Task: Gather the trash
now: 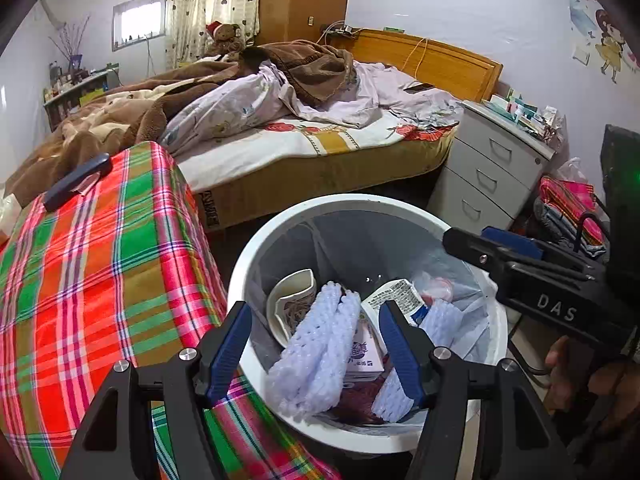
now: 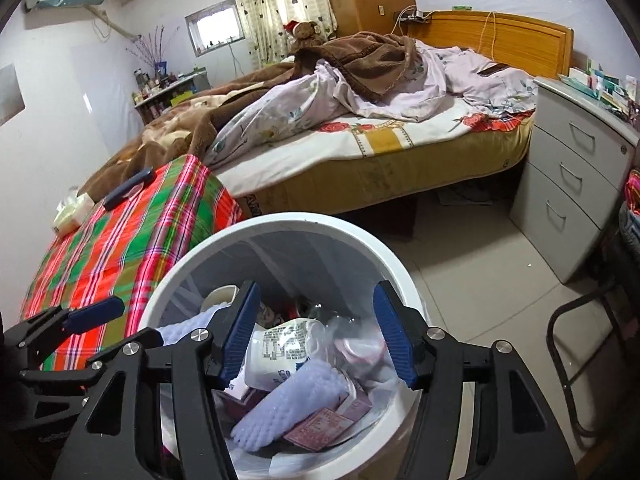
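Note:
A white trash bin (image 1: 256,260) with a clear liner stands on the floor beside a plaid-covered table. It holds a white foam net (image 1: 320,344), a crushed paper cup (image 1: 288,300), a printed white carton (image 1: 396,296) and small pink boxes. My left gripper (image 1: 316,344) hangs open over the bin; the foam net lies loose below, between its blue pads. My right gripper (image 2: 316,332) is open above the bin (image 2: 180,280) too, over the carton (image 2: 276,352) and a clear plastic bag (image 2: 356,340). Each gripper shows in the other's view: the right gripper (image 1: 480,240) at the right, the left gripper (image 2: 76,328) at the lower left.
The plaid-covered table (image 1: 100,260) touches the bin's left side, with a dark blue object (image 1: 76,180) and a tissue pack (image 2: 72,212) on it. An unmade bed (image 1: 320,148) lies behind. A grey drawer cabinet (image 1: 488,168) and a black chair frame (image 2: 580,340) stand to the right on tiled floor (image 2: 480,260).

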